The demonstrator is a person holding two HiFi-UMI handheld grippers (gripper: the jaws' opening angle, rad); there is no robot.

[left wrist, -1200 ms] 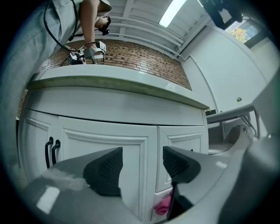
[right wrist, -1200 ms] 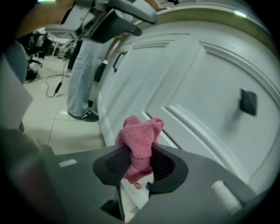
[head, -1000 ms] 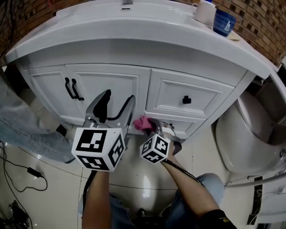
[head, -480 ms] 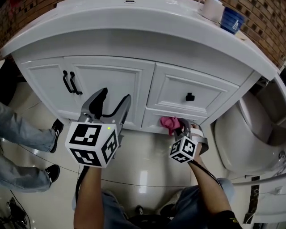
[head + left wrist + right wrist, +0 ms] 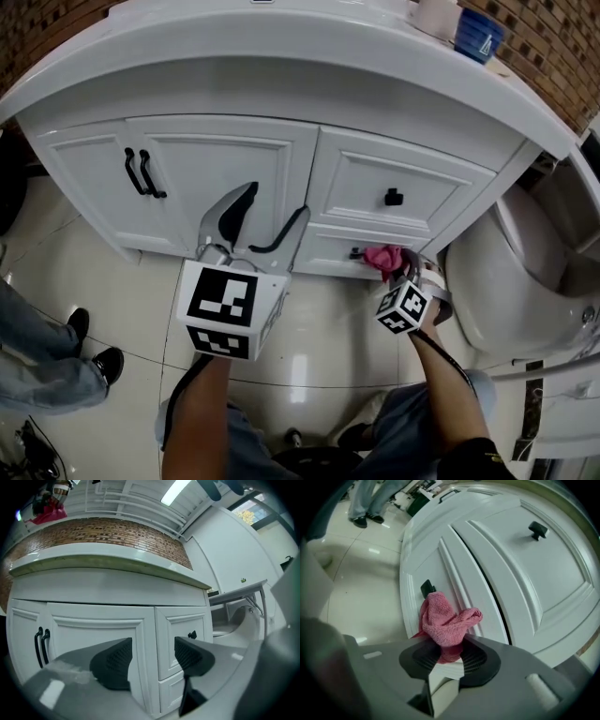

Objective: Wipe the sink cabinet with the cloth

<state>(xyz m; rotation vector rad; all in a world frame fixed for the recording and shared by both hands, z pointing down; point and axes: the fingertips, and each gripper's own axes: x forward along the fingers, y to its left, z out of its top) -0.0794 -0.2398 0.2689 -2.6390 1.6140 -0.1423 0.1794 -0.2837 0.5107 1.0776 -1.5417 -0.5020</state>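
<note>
Pink cloth (image 5: 382,258) lies at 4 o'clock in the head view, against the lower drawer (image 5: 323,253) of the white sink cabinet (image 5: 225,169), held by the right gripper (image 5: 397,274); the left gripper (image 5: 272,214) hovers centrally.

Left gripper view: jaws wide apart, empty, facing the cabinet doors.

Right gripper view: jaws pinch the bunched cloth; the drawer's black knob (image 5: 426,588) sits at its 11 o'clock.
</note>
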